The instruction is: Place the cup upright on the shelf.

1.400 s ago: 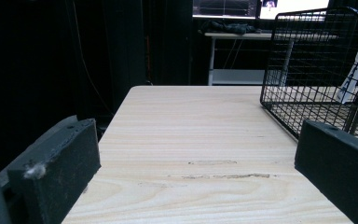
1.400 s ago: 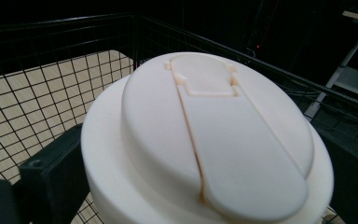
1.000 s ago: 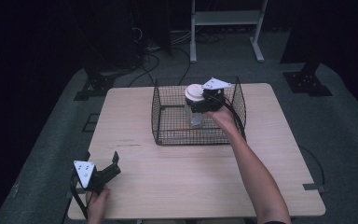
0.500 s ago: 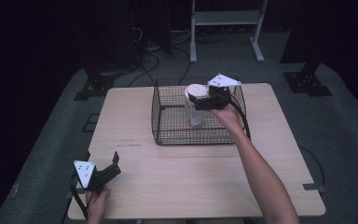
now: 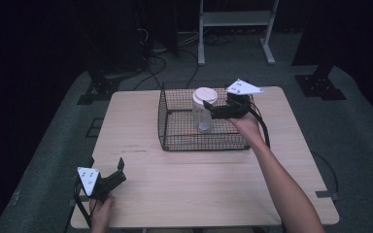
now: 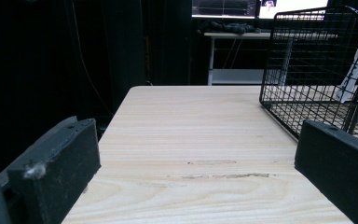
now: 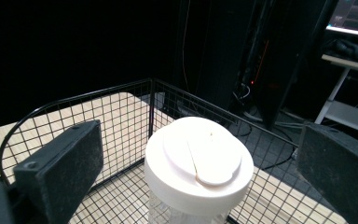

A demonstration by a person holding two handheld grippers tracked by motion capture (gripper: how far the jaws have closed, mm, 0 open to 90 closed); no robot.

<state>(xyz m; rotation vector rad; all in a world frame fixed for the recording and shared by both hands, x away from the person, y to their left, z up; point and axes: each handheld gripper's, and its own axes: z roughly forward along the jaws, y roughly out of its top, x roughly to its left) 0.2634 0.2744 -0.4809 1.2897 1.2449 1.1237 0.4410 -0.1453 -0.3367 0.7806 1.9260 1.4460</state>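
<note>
A clear jar with a white lid [image 5: 204, 108] stands upright inside a black wire basket [image 5: 175, 141] at the table's far middle. My right gripper [image 5: 211, 111] reaches into the basket from the right, open, just beside the jar. In the right gripper view the lid [image 7: 199, 161] lies below and between the two wide-apart jaws, touching neither. At the near left corner my left gripper [image 5: 121, 171] rests low over the table, open and holding nothing. In the left gripper view the basket [image 6: 317, 70] is ahead to the right.
The light wooden table [image 5: 199, 194] has bare room in front of and left of the basket. Behind it stand a white shelf frame [image 5: 233, 29] and dark stands with cables on the grey floor. The right gripper's cable [image 5: 264, 131] trails along the forearm.
The right gripper has drawn back a little to the right, away from the jar. The jar stands where it was. The left gripper has not moved.
</note>
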